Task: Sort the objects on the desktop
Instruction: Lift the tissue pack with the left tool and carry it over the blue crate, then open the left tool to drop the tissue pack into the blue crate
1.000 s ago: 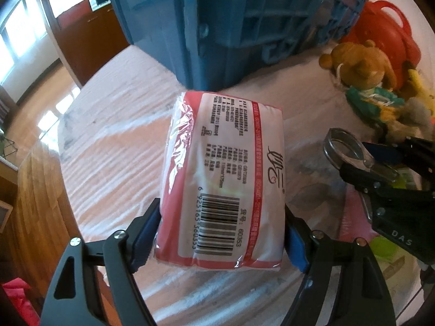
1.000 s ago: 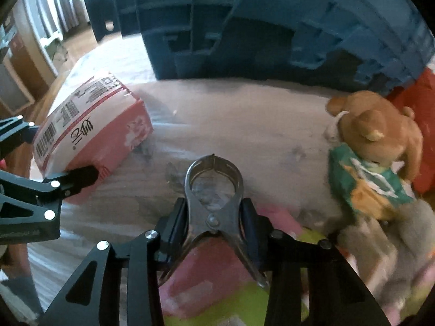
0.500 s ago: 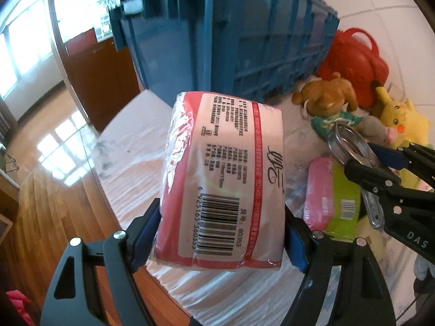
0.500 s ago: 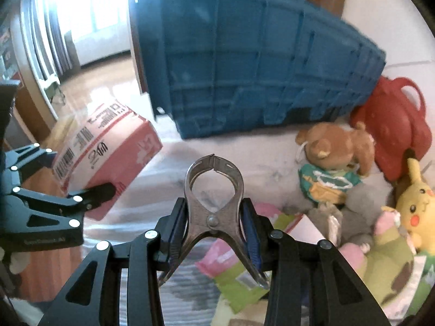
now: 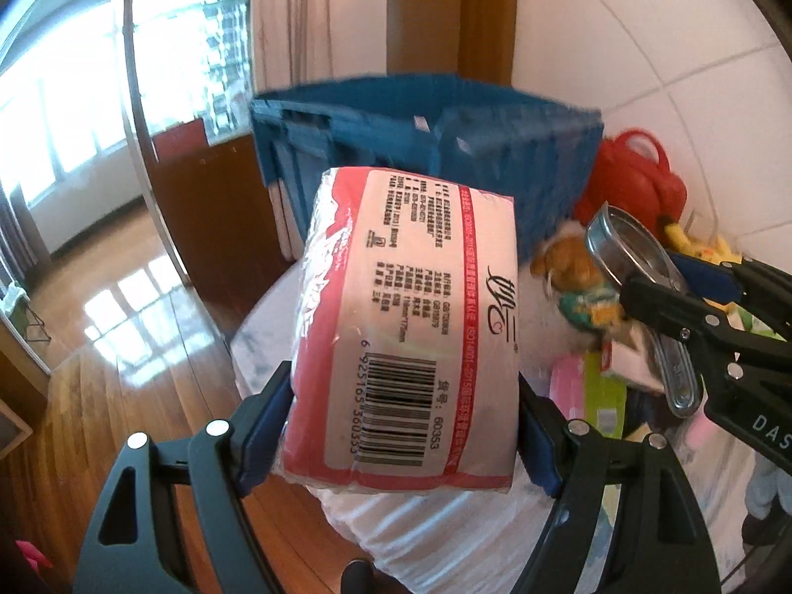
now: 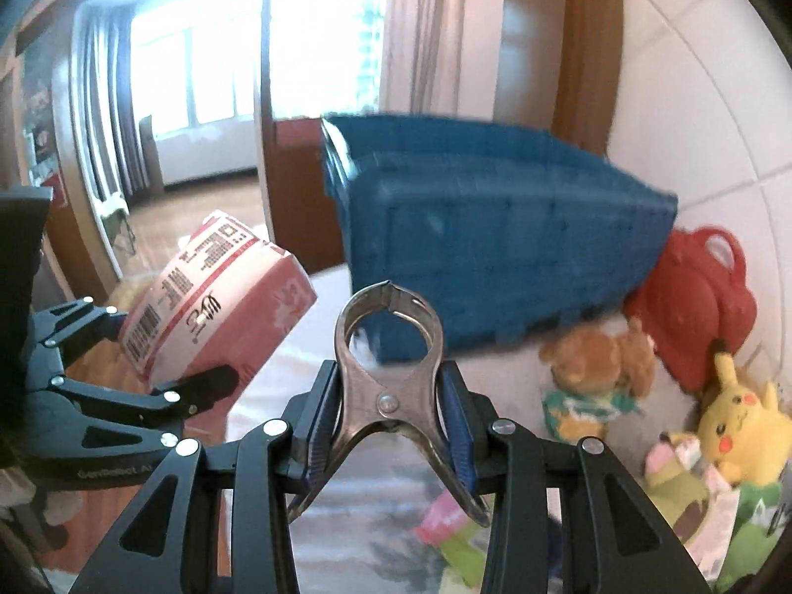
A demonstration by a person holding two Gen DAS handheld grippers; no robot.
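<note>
Left gripper (image 5: 403, 433) jaws clenched on the soft pink-and-white plastic-wrapped tissue pack (image 5: 411, 326), aloft before the blue plastic crate (image 5: 430, 148): light, squashy, slippery film. Right gripper (image 6: 391, 425) jaws grasp a stiff steel spring clamp (image 6: 388, 371).

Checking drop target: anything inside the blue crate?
Only the inner walls near the rim of the blue crate show, bare. Its floor is hidden behind the near wall and the tissue pack, so contents unknown.
</note>
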